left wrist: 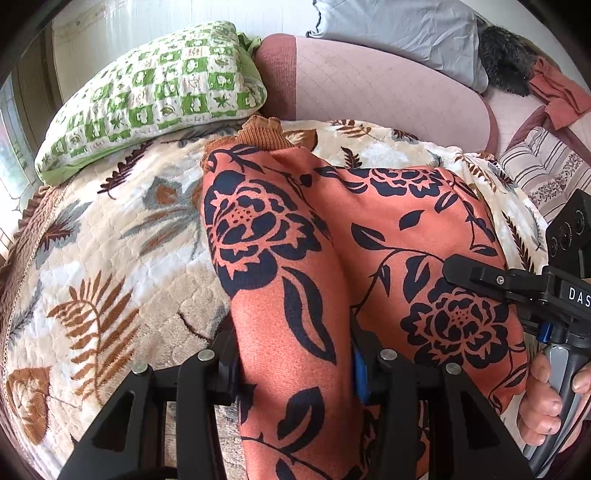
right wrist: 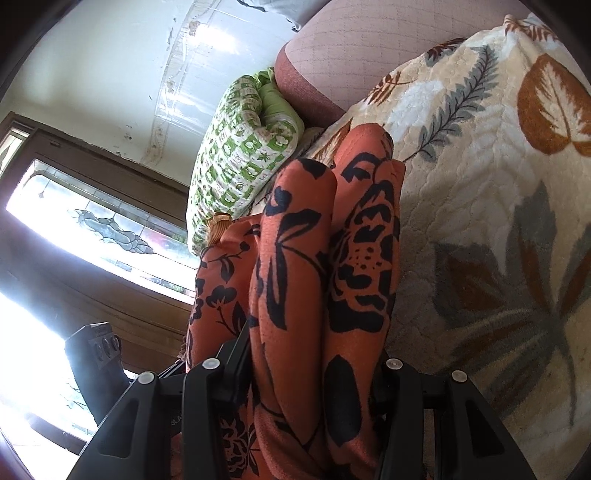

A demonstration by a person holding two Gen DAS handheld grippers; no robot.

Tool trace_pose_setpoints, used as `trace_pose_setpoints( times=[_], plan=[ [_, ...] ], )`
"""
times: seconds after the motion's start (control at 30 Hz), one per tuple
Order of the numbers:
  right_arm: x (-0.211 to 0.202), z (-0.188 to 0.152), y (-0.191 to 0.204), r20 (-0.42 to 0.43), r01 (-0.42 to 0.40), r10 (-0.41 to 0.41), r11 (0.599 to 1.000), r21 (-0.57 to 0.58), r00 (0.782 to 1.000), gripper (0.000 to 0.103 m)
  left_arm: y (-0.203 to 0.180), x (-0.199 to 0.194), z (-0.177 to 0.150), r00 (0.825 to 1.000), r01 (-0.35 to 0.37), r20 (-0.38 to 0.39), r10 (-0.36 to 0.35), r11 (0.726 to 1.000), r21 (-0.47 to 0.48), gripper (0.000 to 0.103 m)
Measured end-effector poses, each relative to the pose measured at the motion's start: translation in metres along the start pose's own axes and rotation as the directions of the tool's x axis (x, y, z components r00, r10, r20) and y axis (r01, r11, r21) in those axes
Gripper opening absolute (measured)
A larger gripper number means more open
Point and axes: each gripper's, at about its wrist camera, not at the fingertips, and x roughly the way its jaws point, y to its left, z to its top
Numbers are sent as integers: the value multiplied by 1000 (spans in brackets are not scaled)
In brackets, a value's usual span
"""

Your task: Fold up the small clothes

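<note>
An orange garment with a dark navy flower print [left wrist: 332, 240] lies bunched on the leaf-patterned blanket [left wrist: 110, 258], its ribbed brown cuff [left wrist: 262, 134] at the far end. My left gripper [left wrist: 295, 354] is shut on a thick fold of this garment, which fills the space between its jaws. My right gripper [right wrist: 314, 373] is shut on another fold of the same garment [right wrist: 325, 258] and holds it raised off the blanket [right wrist: 498, 184]. The right gripper also shows in the left wrist view [left wrist: 476, 275], at the garment's right edge, with a hand on its grip.
A green-and-white checked pillow [left wrist: 155, 96] lies at the far left, a pink quilted cushion [left wrist: 369, 85] behind the garment. A grey pillow [left wrist: 399, 29], a dark furry thing [left wrist: 509, 62], a reddish cloth [left wrist: 557, 96] and a striped pillow [left wrist: 543, 166] lie at the back right. A window [right wrist: 92, 236] is to the left.
</note>
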Motion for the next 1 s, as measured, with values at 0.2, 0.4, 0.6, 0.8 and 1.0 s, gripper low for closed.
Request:
trace_pose_setpoints(
  times=[0.2, 0.4, 0.6, 0.8, 1.0],
  plan=[
    [-1, 3, -10, -8, 11, -10, 1000, 30, 1000, 48, -4, 9, 3, 1000, -17, -12, 17, 1000, 5, 47],
    [6, 5, -22, -27, 30, -28, 997, 68, 999, 48, -3, 23, 2, 999, -32, -44, 32, 999, -1, 50],
    [13, 6, -32, -49, 71, -66, 991, 110, 997, 55, 0, 31, 0, 997, -49, -60, 49, 999, -7, 61],
    [4, 7, -31, -45, 118, -114, 989, 90, 992, 62, -1, 26, -2, 995, -90, -45, 91, 996, 14, 68],
    [-28, 12, -13, 54, 193, -193, 981, -5, 980, 62, -4, 15, -5, 991, -128, -30, 129, 991, 35, 69]
  ],
)
